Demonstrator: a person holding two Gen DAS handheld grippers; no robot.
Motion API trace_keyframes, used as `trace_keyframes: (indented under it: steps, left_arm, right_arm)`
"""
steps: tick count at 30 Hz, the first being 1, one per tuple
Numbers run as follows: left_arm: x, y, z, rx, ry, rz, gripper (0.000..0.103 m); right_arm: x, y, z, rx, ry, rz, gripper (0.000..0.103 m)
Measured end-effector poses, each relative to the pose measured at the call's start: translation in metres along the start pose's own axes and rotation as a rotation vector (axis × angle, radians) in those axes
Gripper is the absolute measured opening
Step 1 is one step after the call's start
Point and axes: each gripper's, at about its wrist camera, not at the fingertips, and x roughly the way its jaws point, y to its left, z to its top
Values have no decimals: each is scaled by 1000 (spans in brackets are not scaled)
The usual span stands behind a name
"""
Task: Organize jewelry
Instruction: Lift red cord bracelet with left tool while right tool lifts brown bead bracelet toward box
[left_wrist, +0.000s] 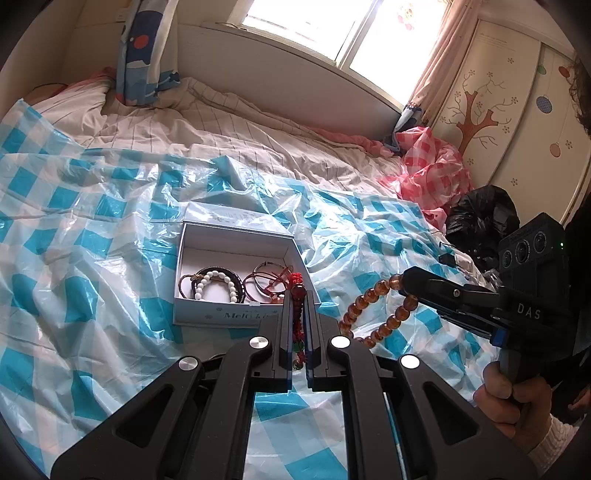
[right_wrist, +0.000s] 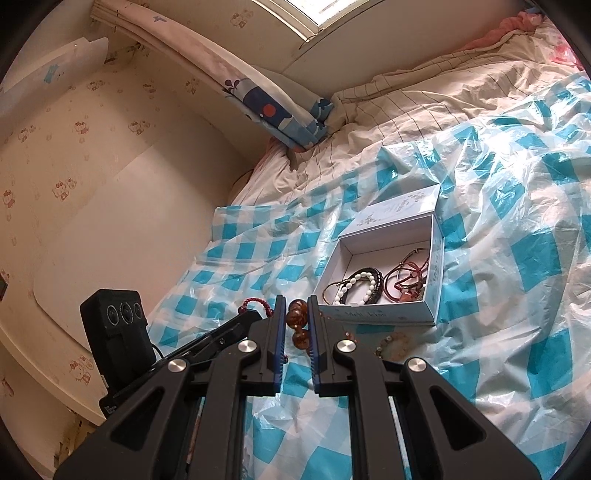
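- My left gripper (left_wrist: 298, 295) is clenched on a red knotted cord bracelet w/ dark red and green beads (left_wrist: 297, 314); the cord runs down the narrow slot btwn the jaws.
- Its tips sit just over the near right corner of the open white cardboard box (left_wrist: 236, 314).
- My right gripper (right_wrist: 297, 302) is clamped on a string of round amber-brown beads (right_wrist: 296, 318); three beads show btwn the blue pads.
- In the left wrist view that amber loop hangs from the right gripper's tips, just right of the box, above the sheet.
- Box holds a white oval-bead bracelet (left_wrist: 221, 282), a dark braided band next to it, and a tangle of thin red cord bracelets (left_wrist: 266, 282) on its right side.
- Box lid (right_wrist: 399, 208) lies flat behind the box, touching it.
- Everything rests on a crinkled blue-and-white checked plastic sheet (left_wrist: 92, 221) over a cream striped quilt (left_wrist: 240, 125).
- A hand (left_wrist: 506, 391) grips the right gripper's handle at the lower right of the left wrist view.
- Pink checked plastic (left_wrist: 428, 170) and a black plastic bag (left_wrist: 480, 218) lie beyond, near the wardrobe.
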Motion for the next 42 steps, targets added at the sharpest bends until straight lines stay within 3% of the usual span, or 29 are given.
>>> trace_keyframes:
  steps: [42]
  left_arm:
    - [22, 6, 10, -29, -4, -1, 5]
  right_arm:
    - [25, -2, 11, 38, -9, 9, 12]
